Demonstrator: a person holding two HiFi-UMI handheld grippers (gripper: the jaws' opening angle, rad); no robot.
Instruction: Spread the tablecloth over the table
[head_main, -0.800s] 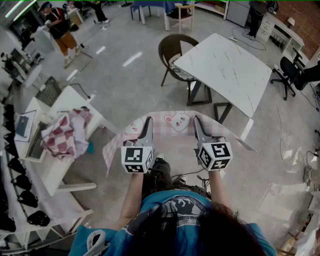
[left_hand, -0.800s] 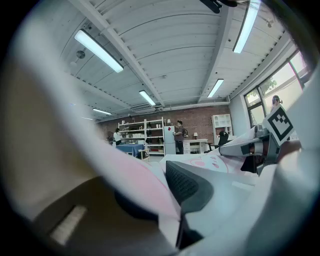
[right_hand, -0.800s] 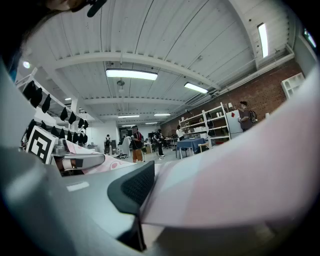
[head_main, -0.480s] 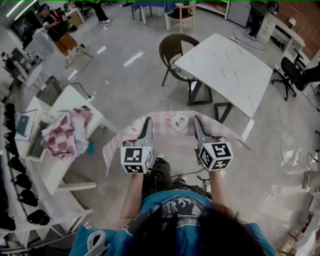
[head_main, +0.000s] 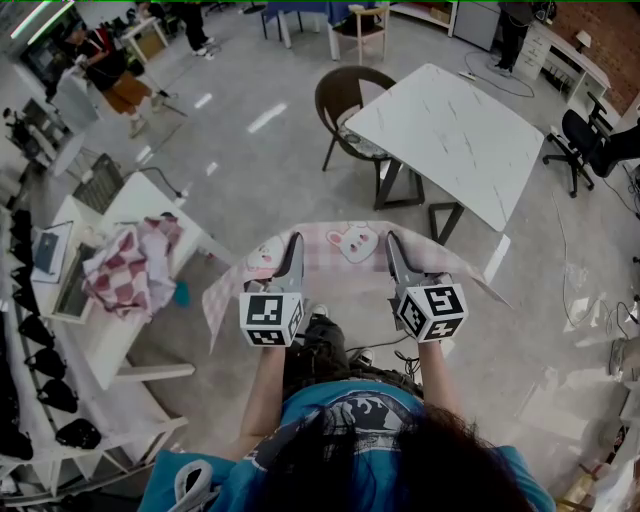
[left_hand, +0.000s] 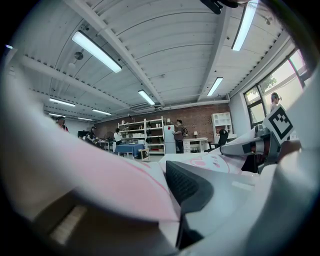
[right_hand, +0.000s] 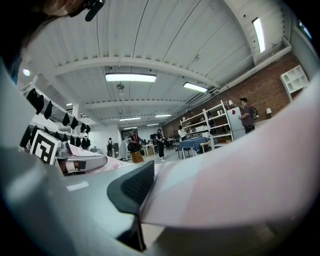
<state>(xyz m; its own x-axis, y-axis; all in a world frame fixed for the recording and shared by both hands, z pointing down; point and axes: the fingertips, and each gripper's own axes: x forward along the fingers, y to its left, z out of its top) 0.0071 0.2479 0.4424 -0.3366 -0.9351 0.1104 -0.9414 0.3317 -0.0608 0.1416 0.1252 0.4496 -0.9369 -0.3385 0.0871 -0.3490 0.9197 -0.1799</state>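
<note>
cloth held aloft, table ahead and off to the right

- table (head_main: 455, 140): white top, bare. it lies beyond both tools and right of them, well apart, with open floor between. its long axis runs slantwise, from ahead of the tools out to their right, so it is not square to the held cloth edge. a brown chair (head_main: 350, 100) sits at its far-left end.
- tablecloth (head_main: 340, 250): pink with rabbit prints, stretched fairly flat between the two tools at about chest level. its side corners droop outside each tool, and none of it is on the table.
- right tool (head_main: 393, 250): jaws pinching the cloth edge, with fabric clamped against the dark pad in the right gripper view. it is the nearer of the two to the table.
- left tool (head_main: 292, 250): likewise pinching the cloth, and farther from the table.
- judgement: the next move needs a carry forward-right and a turn to bring the cloth edge parallel to the table's long side.
</note>
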